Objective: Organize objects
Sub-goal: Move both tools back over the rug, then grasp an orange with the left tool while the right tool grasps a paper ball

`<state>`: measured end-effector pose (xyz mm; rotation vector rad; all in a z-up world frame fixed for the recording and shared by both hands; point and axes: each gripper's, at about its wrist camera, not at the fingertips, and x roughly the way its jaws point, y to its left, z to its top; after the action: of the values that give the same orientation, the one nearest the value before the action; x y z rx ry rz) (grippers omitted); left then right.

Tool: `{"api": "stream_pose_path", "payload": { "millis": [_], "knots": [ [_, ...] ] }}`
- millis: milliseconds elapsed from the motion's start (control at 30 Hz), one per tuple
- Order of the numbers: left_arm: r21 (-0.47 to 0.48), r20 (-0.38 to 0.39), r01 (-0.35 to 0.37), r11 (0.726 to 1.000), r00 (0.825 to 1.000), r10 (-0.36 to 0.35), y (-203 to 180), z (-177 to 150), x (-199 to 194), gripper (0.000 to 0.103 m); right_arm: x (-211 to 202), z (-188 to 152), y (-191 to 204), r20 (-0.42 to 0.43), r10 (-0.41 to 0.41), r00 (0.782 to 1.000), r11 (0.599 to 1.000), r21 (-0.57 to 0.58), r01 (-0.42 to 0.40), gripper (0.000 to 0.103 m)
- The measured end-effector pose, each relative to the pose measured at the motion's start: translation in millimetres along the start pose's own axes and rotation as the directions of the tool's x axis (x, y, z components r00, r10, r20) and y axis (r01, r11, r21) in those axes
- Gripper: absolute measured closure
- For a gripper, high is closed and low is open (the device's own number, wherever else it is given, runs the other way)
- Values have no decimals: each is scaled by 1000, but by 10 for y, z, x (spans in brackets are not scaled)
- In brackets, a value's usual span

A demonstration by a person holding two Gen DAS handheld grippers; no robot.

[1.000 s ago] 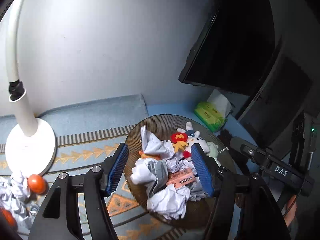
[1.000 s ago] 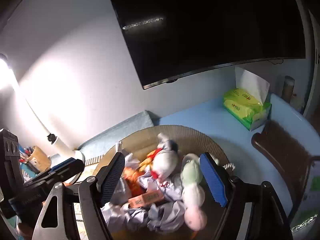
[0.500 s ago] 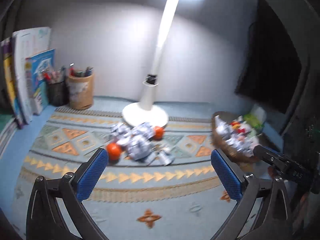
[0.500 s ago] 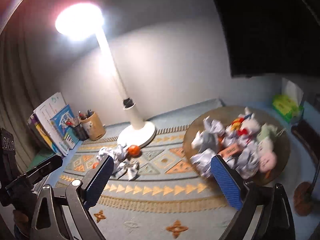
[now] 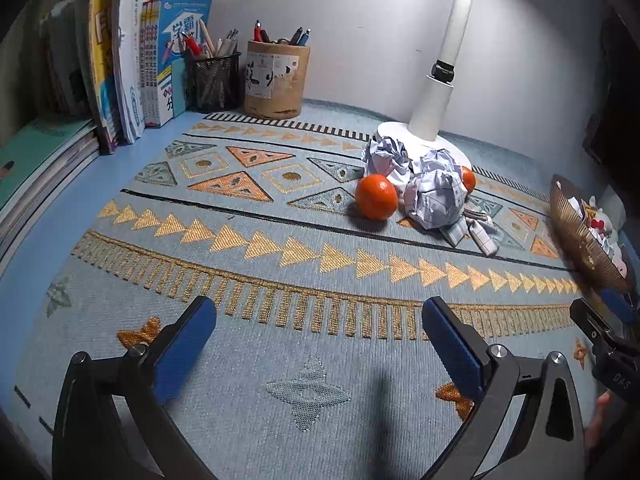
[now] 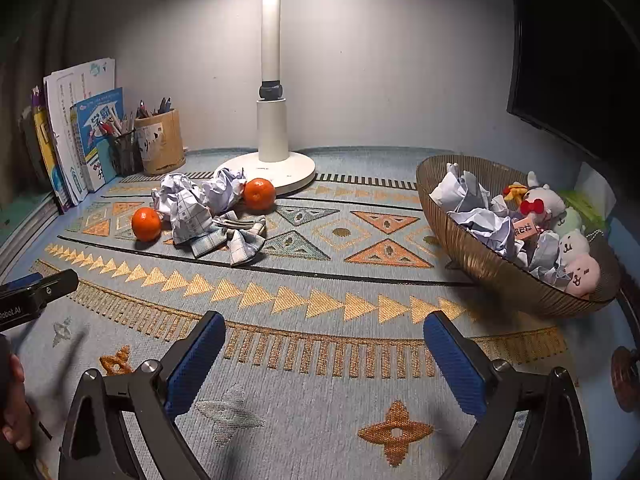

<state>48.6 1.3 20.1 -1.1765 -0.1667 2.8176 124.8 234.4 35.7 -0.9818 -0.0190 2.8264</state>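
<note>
Two oranges (image 6: 146,223) (image 6: 259,194), crumpled paper balls (image 6: 184,204), a checked cloth (image 6: 224,242) and a fork (image 6: 234,223) lie in a heap on the patterned mat by the lamp base. The left wrist view shows the same heap, with one orange (image 5: 376,197) and a paper ball (image 5: 434,196). A brown bowl (image 6: 486,262) at the right holds paper balls and small plush toys (image 6: 582,272). My left gripper (image 5: 320,340) and my right gripper (image 6: 324,354) are both open and empty, low over the mat, well short of the heap.
A white desk lamp (image 6: 272,128) stands at the back. Pen holders (image 5: 274,76) and upright books (image 5: 132,52) fill the back left. A dark monitor (image 6: 576,56) hangs at the right, with a green tissue pack (image 6: 588,206) behind the bowl.
Both grippers pulled back from over the bowl and swung left. They now face the mat and the heap by the lamp from lower and farther away. Both stayed open.
</note>
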Motion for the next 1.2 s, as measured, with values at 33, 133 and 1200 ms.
{"api": "stream_pose_path", "payload": {
  "millis": [33, 133, 1200],
  "knots": [
    [9, 1, -12, 1000, 1000, 12, -32, -7, -6, 1, -12, 3, 9, 3, -4, 1000, 1000, -4, 4, 1],
    [46, -1, -68, 997, 998, 68, -119, -15, 30, 1, -17, 11, 27, 3, -7, 1000, 1000, -14, 7, 0],
    [115, -59, -133, 984, 988, 140, -209, -37, 158, 1, -7, -17, 68, -9, 8, 1000, 999, -37, -9, 0]
  ]
}}
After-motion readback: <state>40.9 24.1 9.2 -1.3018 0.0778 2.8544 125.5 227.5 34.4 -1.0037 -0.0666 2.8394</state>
